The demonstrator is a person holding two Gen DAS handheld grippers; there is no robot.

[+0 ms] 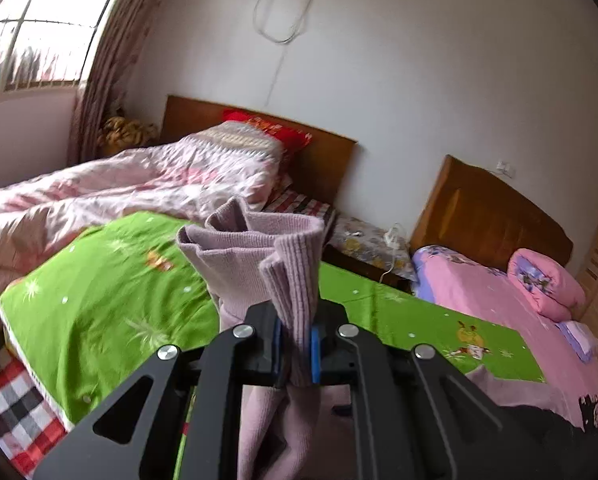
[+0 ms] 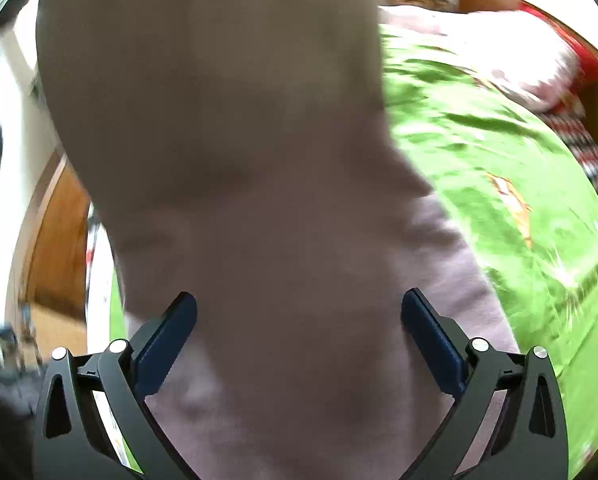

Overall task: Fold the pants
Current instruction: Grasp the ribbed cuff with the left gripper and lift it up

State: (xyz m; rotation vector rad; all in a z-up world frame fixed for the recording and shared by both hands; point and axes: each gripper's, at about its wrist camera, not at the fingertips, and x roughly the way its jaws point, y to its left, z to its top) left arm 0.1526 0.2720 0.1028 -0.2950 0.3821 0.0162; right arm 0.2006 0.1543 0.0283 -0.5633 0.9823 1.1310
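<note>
Gripping a bunched fold of the lilac knit pants (image 1: 255,256), the left gripper (image 1: 297,344) has its jaws clamped on the ribbed fabric, which stands up above the blue pads (image 1: 315,354) and also hangs down below them. Held cloth is raised over the green patterned sheet (image 1: 99,292) covering the near bed. Beyond it lie a pink quilt (image 1: 119,188) and a red pillow (image 1: 271,128) against a wooden headboard (image 1: 323,152) — a second bed with a pink pillow (image 1: 543,280) stands to the right.

Right gripper (image 2: 299,344): jaws spread wide apart, holding nothing. The pants (image 2: 235,140) fill most of that view, blurred, passing between and beyond the blue pads (image 2: 167,344); contact with either pad cannot be confirmed. The green patterned sheet (image 2: 499,160) shows at right — also blurred.
</note>
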